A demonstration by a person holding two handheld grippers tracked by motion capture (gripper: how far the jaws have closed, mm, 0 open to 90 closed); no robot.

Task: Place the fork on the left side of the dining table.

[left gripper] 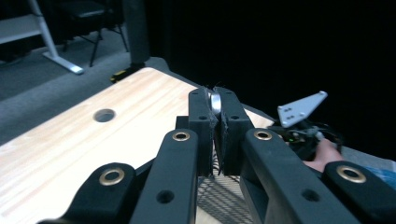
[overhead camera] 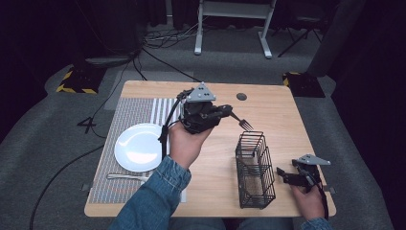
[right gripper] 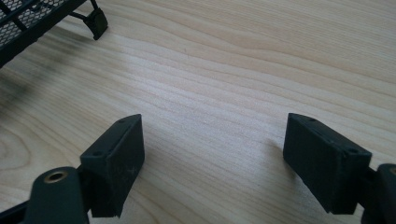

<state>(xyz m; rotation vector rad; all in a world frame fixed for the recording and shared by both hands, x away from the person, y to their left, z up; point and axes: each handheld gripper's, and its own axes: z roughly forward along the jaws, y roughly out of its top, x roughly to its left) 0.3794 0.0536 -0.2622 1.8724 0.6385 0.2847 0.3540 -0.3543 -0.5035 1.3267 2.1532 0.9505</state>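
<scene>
The wooden table [overhead camera: 210,158] stands on grey carpet [overhead camera: 48,148] in a dark room. The left gripper [overhead camera: 225,112] clamps a fork [overhead camera: 242,122] above the wire basket [overhead camera: 254,170]; the right gripper [overhead camera: 282,175] rests wide open and empty near the right edge.

White plate [overhead camera: 139,146]: left of centre, on a striped placemat [overhead camera: 129,112]. Second fork [overhead camera: 127,177]: lower left, just below the plate, on the placemat. Wooden bench [overhead camera: 268,108]: round hole [overhead camera: 242,96] near its upper edge.
</scene>
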